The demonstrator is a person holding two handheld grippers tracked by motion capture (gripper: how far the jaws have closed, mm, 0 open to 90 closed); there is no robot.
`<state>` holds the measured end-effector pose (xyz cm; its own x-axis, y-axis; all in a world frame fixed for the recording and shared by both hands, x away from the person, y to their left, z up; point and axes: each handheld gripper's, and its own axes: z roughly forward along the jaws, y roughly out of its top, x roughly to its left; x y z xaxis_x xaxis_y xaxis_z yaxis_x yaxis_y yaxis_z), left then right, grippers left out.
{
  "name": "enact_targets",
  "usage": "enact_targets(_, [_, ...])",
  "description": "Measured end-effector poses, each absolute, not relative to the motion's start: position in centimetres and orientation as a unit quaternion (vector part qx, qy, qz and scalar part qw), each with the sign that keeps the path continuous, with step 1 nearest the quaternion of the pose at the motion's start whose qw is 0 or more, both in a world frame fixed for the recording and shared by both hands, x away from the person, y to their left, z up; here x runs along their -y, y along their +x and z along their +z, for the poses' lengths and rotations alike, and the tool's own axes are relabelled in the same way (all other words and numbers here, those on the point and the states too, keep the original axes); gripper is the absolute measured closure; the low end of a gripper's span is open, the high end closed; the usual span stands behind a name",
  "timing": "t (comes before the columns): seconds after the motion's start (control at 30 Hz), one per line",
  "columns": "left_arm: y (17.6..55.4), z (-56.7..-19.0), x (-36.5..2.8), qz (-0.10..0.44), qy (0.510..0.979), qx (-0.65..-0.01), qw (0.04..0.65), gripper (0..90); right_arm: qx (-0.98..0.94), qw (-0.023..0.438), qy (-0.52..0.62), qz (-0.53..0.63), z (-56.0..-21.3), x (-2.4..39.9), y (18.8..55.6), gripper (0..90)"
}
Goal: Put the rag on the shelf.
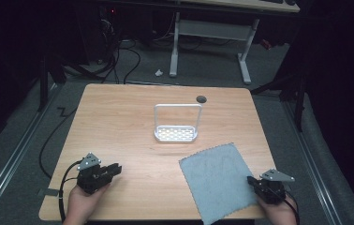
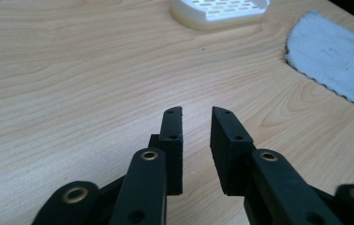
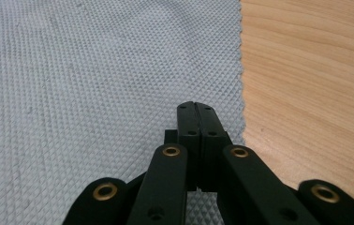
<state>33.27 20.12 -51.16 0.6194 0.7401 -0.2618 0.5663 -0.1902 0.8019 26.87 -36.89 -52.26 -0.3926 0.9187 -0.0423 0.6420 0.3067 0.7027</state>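
Cloth (image 1: 218, 180), grey with a fine waffle texture, is lying flat on the wooden table (image 1: 133, 117), spread out at a slant, with its near corner hanging slightly past the table's front edge. All places below are taken from this cloth.

Right gripper (image 1: 251, 180) is sitting at the cloth's right edge, near its lower right corner, held in a hand (image 1: 278, 208) coming in over the table's front edge. In the right gripper view its tips (image 3: 196, 107) are lying over the cloth just inside the pinked edge, with bare wood beyond that edge. Its jaws are pressed fully together, pad against pad; no fold of cloth is showing between them, and whether the tips are touching the fabric cannot be told.

Left gripper (image 1: 115, 169) is resting well to the left of the cloth, over bare wood, held in the other hand (image 1: 82, 202). In the left gripper view its tips (image 2: 197, 111) are standing partly apart with a narrow gap, and nothing is lying between them; the cloth's left edge is showing far off at upper right.

White rack (image 1: 177, 123), with a slotted base and a tall wire handle, is standing just beyond the cloth's far edge, apart from it, towards the table's middle
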Motion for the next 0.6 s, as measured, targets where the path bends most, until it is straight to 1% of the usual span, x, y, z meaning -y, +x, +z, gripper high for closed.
enact_targets(0.37, [32.9,-50.9,-18.6,0.091,0.778,-0.407,0.470,72.0,-0.805,0.206,0.460,0.314,-52.2,34.2,26.4,90.0])
enact_targets(0.5, [32.3,-51.0,-16.5,0.089,0.798,-0.382,0.459,71.5,-0.817,0.189,0.439,0.323,-52.2,32.9,26.4,90.0])
enact_targets(0.6, [31.9,-51.0,-15.1,0.079,0.803,-0.373,0.458,71.4,-0.830,0.181,0.415,0.325,-52.2,31.4,26.4,90.0])
